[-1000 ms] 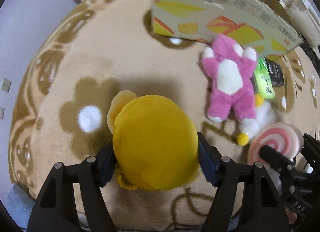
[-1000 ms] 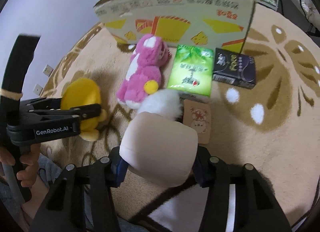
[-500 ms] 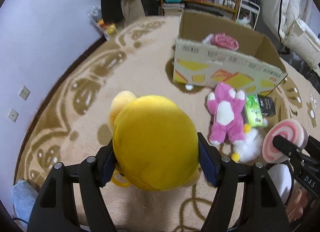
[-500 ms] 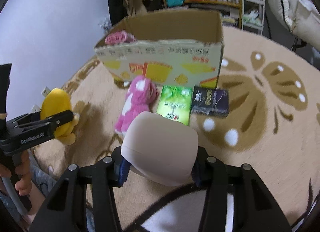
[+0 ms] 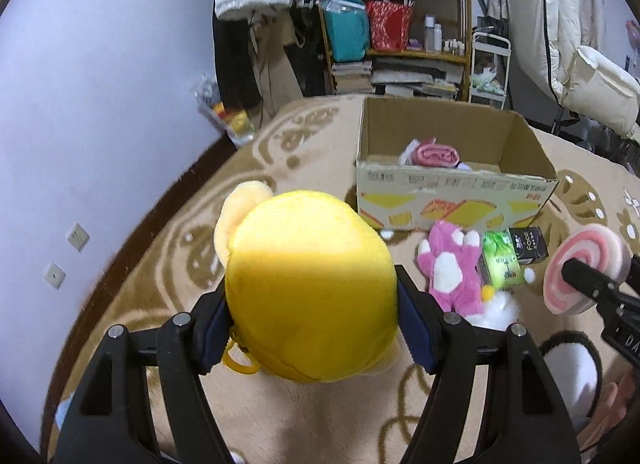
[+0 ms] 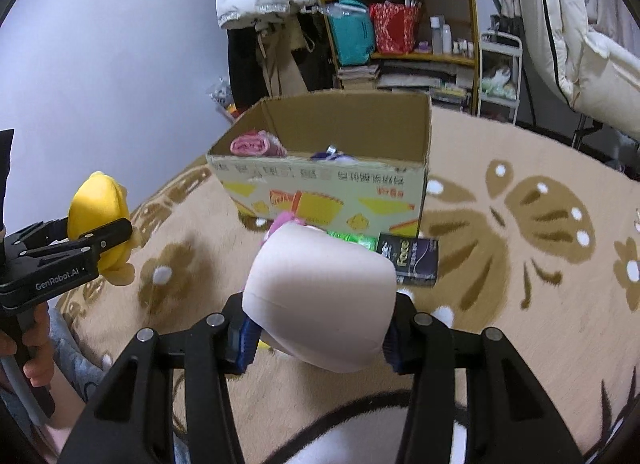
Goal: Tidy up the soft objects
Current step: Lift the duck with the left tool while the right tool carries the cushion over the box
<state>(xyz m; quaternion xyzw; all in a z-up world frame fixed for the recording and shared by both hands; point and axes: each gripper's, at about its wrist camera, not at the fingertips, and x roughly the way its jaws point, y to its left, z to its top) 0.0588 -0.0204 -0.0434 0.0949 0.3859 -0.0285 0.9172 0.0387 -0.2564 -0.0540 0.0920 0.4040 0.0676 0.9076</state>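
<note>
Here, at the left of the right wrist view, the left tongs (image 6: 114, 242) are clamped on a round yellow plush toy (image 6: 98, 203), held above the beige rug with brown flower patterns (image 6: 540, 304); a hand (image 6: 30, 356) grips the handle at the lower left edge. In the left wrist view the same yellow plush toy (image 5: 312, 284) fills the lower centre, pressed between the blue pads (image 5: 414, 334). In the upper middle of both views an open cardboard box with yellow print (image 6: 320, 199) stands on the rug, with a rolled pink cloth (image 6: 250, 143) inside its left corner. Just in front of the box lie a pink and white plush animal (image 5: 448, 268), a green packet (image 5: 500, 264) and a dark packet (image 6: 408, 260), side by side. At the lower centre of the right wrist view, the right tongs (image 6: 316, 334) are clamped on a pale pink, round swirl-faced cushion (image 6: 320, 300); in the left wrist view its pink spiral face (image 5: 584, 264) shows at the right edge.
</note>
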